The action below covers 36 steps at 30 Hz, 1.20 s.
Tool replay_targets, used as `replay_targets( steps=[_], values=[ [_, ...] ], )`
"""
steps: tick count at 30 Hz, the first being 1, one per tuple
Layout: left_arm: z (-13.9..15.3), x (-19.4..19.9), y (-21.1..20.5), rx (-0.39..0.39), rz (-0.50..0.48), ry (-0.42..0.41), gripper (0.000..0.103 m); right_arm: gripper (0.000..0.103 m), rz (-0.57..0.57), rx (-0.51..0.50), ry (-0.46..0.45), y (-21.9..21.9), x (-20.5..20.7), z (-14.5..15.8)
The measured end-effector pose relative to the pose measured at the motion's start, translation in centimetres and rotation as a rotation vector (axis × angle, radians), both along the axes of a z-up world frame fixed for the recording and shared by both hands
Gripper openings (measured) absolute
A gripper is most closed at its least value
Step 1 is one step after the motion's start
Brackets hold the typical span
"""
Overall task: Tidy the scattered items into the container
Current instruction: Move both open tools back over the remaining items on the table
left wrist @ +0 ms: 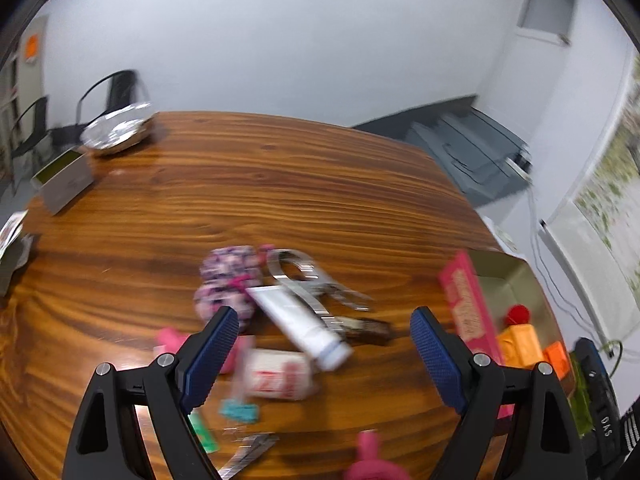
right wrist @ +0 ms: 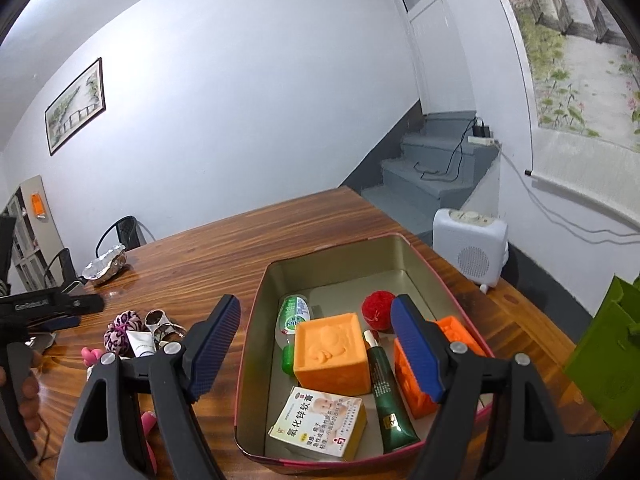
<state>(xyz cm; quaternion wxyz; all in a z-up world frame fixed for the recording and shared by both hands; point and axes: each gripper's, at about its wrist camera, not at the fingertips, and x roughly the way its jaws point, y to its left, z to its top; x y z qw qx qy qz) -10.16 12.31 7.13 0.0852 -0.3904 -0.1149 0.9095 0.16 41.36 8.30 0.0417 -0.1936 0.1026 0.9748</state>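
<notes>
Wooden table (right wrist: 224,248) under both grippers, white wall behind, grey stairs to the right.

Container (right wrist: 256,320): pink-rimmed metal tin with gold interior, sitting on the table's right side. Inside it: orange cube (right wrist: 332,356) in the middle, second orange block (right wrist: 452,328) against the right wall, red ball (right wrist: 378,310) behind them, green-capped bottle (right wrist: 292,320) on its side at left, dark green tube (right wrist: 386,392) between the cube and the right block, white-and-yellow ointment box (right wrist: 320,424) at the front.

Right gripper (right wrist: 316,344) hovers over the tin, jaws spread wide, nothing between them.

Left gripper (left wrist: 324,354) is over the scattered pile just left of the tin, jaws also wide apart, holding nothing. That view is motion-blurred. Below it: white tube (left wrist: 300,326) lying diagonally, patterned fabric pouch (left wrist: 228,280) touching its far end, metal watch band (left wrist: 300,276) beside the pouch, small white box with red print (left wrist: 280,374) near the tube's cap, pink pieces (left wrist: 172,340) and a teal clip (left wrist: 240,410) closer in.

Farther back on the table: foil-lined bowl (left wrist: 116,130) and a small open box (left wrist: 64,182). White fan heater (right wrist: 470,246) on the floor past the table edge.
</notes>
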Motion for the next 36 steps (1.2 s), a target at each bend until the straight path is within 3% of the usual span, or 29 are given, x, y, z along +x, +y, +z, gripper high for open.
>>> replay_targets(
  steps=[5, 7, 9, 16, 25, 36],
  values=[
    [-1.1, -0.3, -5.3, 0.034, 0.142, -0.028, 0.091, 0.084, -0.006, 0.015, 0.002, -1.2, 0.0, -0.1],
    [-1.6, -0.4, -6.5, 0.049, 0.170, -0.038, 0.102, 0.084, 0.005, 0.021, -0.009, -1.9, -0.2, -0.4],
    [-2.1, -0.4, -7.4, 0.053, 0.190, -0.035, 0.102, 0.084, 0.021, 0.032, -0.019, -2.9, -0.3, -0.6],
    [-3.3, -0.6, -7.2, -0.015, 0.153, -0.056, 0.102, 0.084, 0.083, 0.073, -0.038, -6.3, -0.4, -1.1],
    [-4.0, -0.2, -8.2, 0.005, 0.148, -0.073, 0.102, 0.085, 0.220, 0.124, -0.063, -10.8, -0.3, -2.0],
    [-4.4, -0.1, -9.3, 0.025, 0.164, -0.089, 0.102, 0.085, 0.488, 0.062, -0.234, -15.4, -1.4, -4.7]
  ],
)
